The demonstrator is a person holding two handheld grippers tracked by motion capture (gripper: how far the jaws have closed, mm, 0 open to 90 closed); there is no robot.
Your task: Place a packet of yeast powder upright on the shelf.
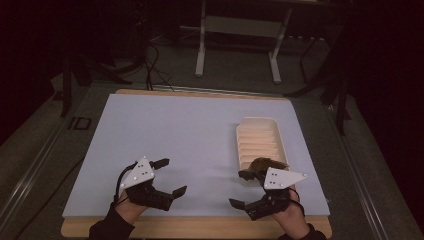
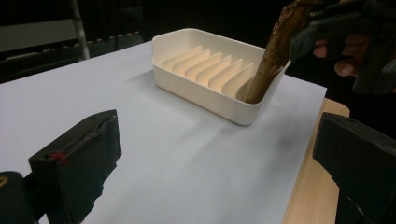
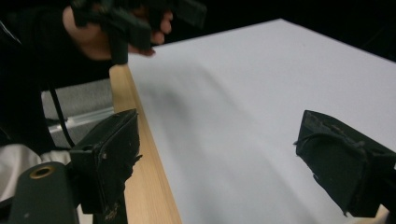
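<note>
Left gripper [image 1: 170,176] sat near the table's front edge, jaws wide apart, empty. Right gripper [image 1: 241,189] also stood wide open, holding nothing. Brown flat piece [image 2: 272,51] leaned in the nearest slot of the cream rack [image 1: 247,141]. Placement looked done; next likely withdrawing clear.

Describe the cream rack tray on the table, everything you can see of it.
The cream rack tray is a rounded rectangular tub, plastic by its look, with a raised rim and a row of upright divider ribs inside. It sits flat on the pale sheet at the table's right side. A brown piece leans upright in its near end slot, against the rim.
</note>
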